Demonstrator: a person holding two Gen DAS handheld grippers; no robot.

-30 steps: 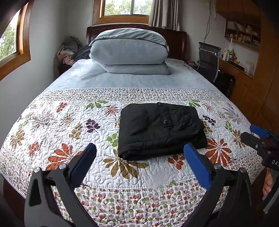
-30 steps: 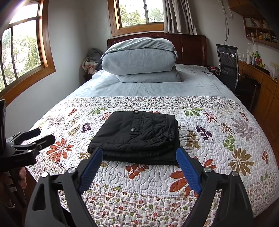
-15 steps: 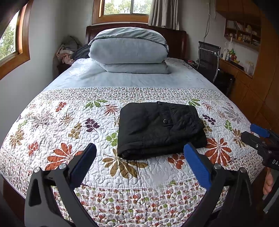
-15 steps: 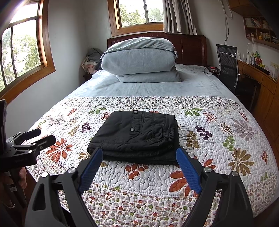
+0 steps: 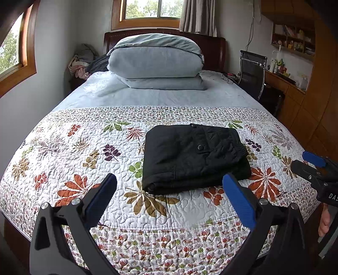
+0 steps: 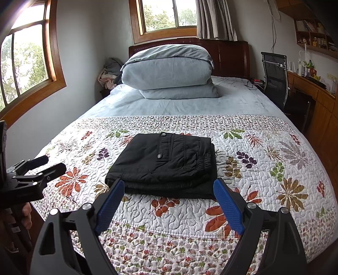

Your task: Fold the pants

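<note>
Change: nothing had shifted since the earlier frames.
Pants (image 5: 193, 156): lay folded on the quilt (image 5: 74, 160).
Left gripper (image 5: 169, 194): spread, empty.
Right gripper (image 6: 169, 197): spread, empty.
Right view only: side window (image 6: 23, 63) in full.

Daylit bedroom: wood-framed windows (image 6: 166, 19), grey walls, quilted bed (image 6: 264, 152), desk chair (image 6: 274, 78)

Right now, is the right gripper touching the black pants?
Apart. The left wrist view shows the right gripper off the bed's right edge, quilt between it and the pants.
</note>
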